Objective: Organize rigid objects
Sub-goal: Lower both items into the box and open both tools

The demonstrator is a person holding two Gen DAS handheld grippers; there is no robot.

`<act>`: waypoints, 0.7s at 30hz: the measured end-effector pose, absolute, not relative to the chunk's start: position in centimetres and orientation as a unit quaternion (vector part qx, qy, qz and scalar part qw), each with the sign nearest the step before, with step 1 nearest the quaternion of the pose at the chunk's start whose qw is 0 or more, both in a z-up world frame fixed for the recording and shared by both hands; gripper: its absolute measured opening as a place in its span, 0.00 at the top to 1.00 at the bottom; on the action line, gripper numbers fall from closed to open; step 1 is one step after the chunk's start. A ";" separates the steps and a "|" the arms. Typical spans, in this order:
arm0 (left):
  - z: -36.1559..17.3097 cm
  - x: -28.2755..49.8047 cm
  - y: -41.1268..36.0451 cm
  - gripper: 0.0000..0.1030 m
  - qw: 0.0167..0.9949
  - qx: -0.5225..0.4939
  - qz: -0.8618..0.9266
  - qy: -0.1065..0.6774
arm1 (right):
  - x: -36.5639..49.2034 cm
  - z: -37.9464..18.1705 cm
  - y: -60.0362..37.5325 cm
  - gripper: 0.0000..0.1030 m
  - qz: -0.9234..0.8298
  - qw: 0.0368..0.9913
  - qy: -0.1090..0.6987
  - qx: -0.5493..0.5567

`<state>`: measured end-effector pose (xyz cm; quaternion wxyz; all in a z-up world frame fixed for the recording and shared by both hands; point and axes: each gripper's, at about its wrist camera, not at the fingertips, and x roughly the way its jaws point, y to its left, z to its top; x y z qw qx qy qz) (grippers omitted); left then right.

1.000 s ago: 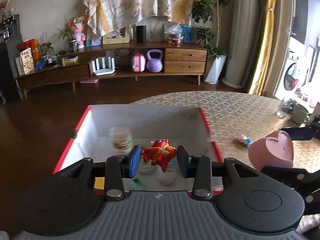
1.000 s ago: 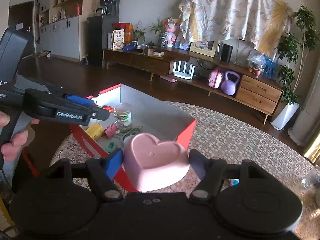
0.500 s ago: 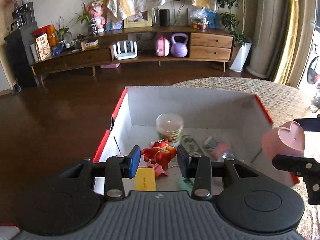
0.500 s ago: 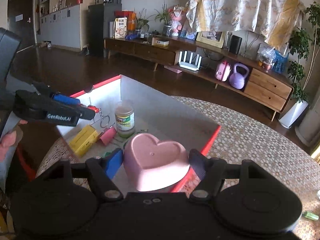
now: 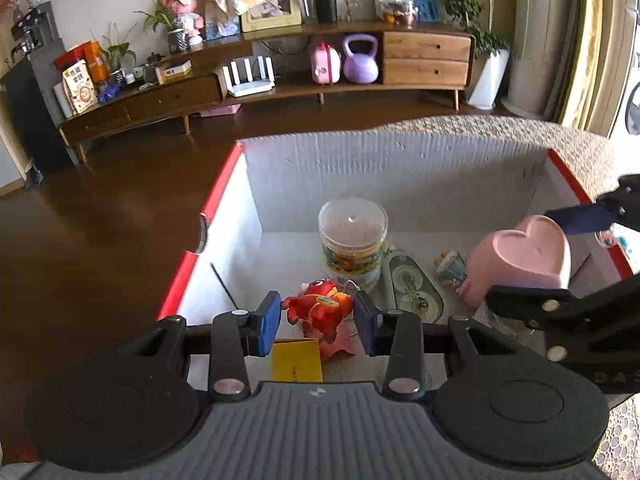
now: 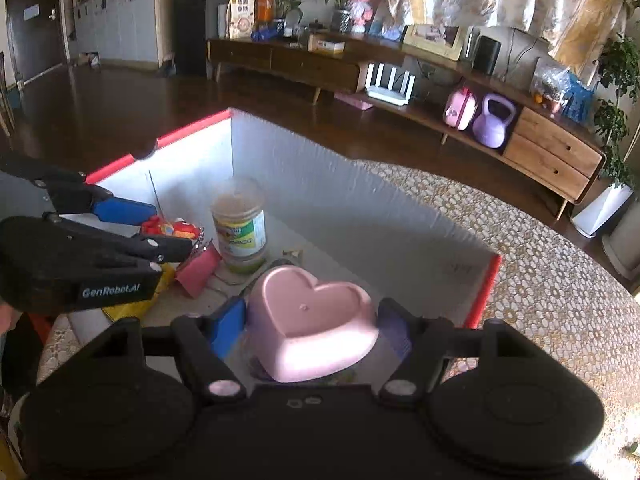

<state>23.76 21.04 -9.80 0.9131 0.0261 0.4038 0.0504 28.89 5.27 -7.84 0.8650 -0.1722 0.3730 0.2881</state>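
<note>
A red toy figure (image 5: 318,306) hangs between the blue pads of my left gripper (image 5: 316,316), which is shut on it above the open box (image 5: 248,184). In the right wrist view the same toy (image 6: 172,229) shows at the left gripper's tips. My right gripper (image 6: 310,326) is shut on a pink heart-shaped bowl (image 6: 316,320), held upside down over the box's near right part; the bowl (image 5: 520,256) also appears at the right of the left wrist view.
The red-edged white box (image 6: 360,204) holds a clear labelled jar (image 5: 352,240), a yellow card (image 5: 297,364), a pink item (image 6: 198,274), an oval tin (image 5: 412,284) and a small figurine (image 5: 450,266). It stands on a woven tablecloth (image 6: 540,280). Wood floor and a sideboard lie beyond.
Both grippers have moved forward and down over the box with their loads. The box interior now fills more of both views, and the bowl has crossed the box's red edge.
</note>
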 end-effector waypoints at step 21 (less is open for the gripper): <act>-11.1 24.7 21.1 0.62 0.891 0.028 0.037 0.453 | 28.1 -7.0 5.0 0.31 0.297 0.860 0.377 -0.172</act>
